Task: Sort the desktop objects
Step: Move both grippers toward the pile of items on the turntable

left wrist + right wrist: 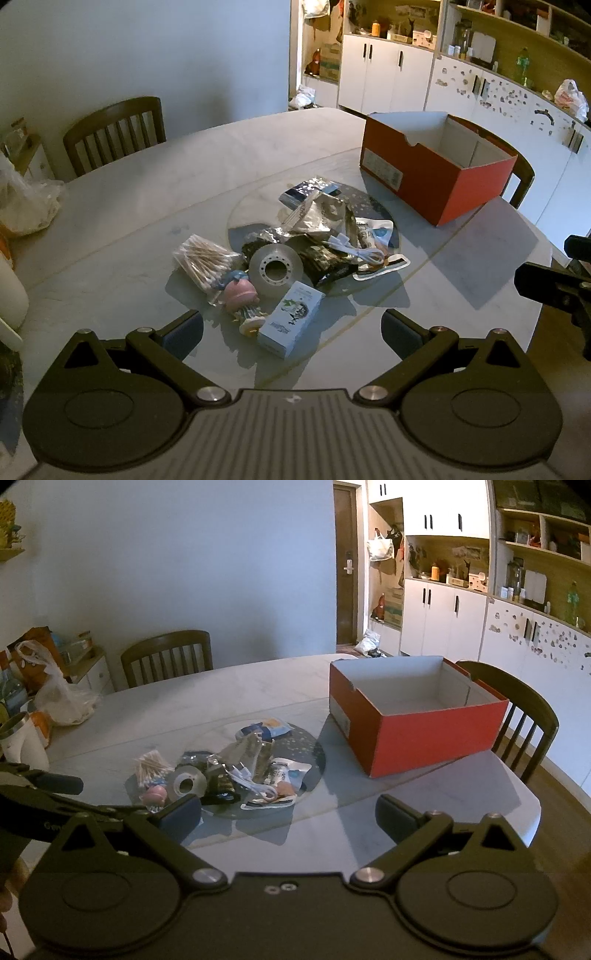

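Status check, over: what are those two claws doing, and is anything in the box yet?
Left gripper open, right gripper open, nothing held. Pile unsorted on table. Box empty. Nothing in the way.

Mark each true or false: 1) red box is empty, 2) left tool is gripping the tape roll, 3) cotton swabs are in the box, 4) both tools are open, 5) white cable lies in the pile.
1) True: the red box shows only bare white interior.
2) False: the left tool is open and holds nothing; the tape roll lies on the table.
3) False: the cotton swabs lie on the table at the pile's left edge.
4) True: the right tool is open too.
5) True: the white cable lies on the packets.
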The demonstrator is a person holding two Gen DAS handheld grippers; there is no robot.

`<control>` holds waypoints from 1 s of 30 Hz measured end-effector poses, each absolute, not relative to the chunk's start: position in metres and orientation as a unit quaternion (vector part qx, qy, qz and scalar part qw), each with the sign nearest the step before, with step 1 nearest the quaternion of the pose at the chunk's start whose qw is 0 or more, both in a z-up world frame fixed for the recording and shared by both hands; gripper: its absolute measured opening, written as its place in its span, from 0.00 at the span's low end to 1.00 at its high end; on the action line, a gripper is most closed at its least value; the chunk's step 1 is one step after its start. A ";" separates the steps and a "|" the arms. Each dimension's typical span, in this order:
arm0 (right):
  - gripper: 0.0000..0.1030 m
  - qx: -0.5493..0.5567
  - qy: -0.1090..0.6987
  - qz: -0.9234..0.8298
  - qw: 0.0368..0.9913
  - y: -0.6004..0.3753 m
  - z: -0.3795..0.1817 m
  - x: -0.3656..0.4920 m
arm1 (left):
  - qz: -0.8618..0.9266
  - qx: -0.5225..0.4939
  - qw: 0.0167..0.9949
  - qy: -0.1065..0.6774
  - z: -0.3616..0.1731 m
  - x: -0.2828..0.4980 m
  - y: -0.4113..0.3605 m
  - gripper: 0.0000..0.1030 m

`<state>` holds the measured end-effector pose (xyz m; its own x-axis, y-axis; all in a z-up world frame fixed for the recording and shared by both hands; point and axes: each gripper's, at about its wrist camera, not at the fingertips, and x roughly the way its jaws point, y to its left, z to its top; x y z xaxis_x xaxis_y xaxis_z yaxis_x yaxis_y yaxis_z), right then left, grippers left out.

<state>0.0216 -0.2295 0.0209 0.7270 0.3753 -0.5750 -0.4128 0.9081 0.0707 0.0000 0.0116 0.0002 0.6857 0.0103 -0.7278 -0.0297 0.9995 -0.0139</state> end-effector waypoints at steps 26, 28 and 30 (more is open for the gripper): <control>0.89 -0.064 0.322 0.285 0.900 -0.207 0.005 0.076 | 0.033 -0.039 0.915 0.400 -0.018 0.027 0.016 1.00; 0.88 -0.070 0.323 0.295 0.897 -0.205 0.003 0.085 | 0.038 -0.045 0.913 0.404 -0.022 0.031 0.015 1.00; 0.85 -0.075 0.324 0.305 0.892 -0.203 0.000 0.094 | 0.043 -0.050 0.912 0.404 -0.027 0.033 0.015 1.00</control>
<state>0.0944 -0.2026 0.0001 0.6033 0.4962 -0.6243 -0.5931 0.8025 0.0648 0.0330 0.0153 -0.0266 0.6694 0.0392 -0.7419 -0.1193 0.9913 -0.0553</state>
